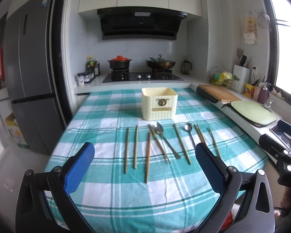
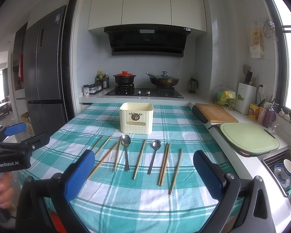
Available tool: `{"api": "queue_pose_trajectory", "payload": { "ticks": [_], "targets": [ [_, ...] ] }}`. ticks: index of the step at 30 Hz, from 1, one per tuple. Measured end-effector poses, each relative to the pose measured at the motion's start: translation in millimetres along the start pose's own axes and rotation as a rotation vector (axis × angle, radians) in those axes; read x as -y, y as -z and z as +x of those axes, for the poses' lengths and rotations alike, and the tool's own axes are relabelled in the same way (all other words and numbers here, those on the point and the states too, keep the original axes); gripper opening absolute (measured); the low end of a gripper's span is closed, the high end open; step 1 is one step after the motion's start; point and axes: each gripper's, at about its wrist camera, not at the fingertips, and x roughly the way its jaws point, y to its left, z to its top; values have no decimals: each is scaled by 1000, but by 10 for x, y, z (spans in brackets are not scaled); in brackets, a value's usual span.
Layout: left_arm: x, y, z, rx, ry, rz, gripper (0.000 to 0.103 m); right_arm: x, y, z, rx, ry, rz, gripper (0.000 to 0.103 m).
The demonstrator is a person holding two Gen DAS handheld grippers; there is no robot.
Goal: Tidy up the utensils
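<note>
Behind the tabletop's far edge: a stove with a black pot with an orange lid and a lidded wok, plus sauce bottles to the left. Along the right edge, on the counter: a wooden cutting board, a green cutting board, a white knife holder. Past the near right corner, a sink with a cup and dishes inside. Tall grey fridge off the left edge.

On the checked teal-and-white tablecloth, near the far edge at mid-width: one cream ribbed box, open at the top, contents not visible.

In front of the box, toward the middle of the tabletop, a loose row with handles pointing to the near edge: two metal spoons, the left spoon just in front of the box, the right spoon a little farther right. Eight wooden chopsticks counted in all, four left of the left spoon, one between the spoons, three to the right; one touching or crossing the left spoon's handle in the left view. Nothing between tongs and utensils.

Left gripper above the near edge, blue pads wide apart, holding nothing. Right gripper alongside it, pads equally wide apart, also holding nothing.
</note>
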Motion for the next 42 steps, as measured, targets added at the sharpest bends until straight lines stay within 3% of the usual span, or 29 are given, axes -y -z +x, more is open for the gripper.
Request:
{"api": "queue_pose_trajectory", "payload": {
  "ticks": [42],
  "targets": [
    [32,17,44,-10,-1,6,102,14,38,53,-15,-12,10,103]
  ]
}}
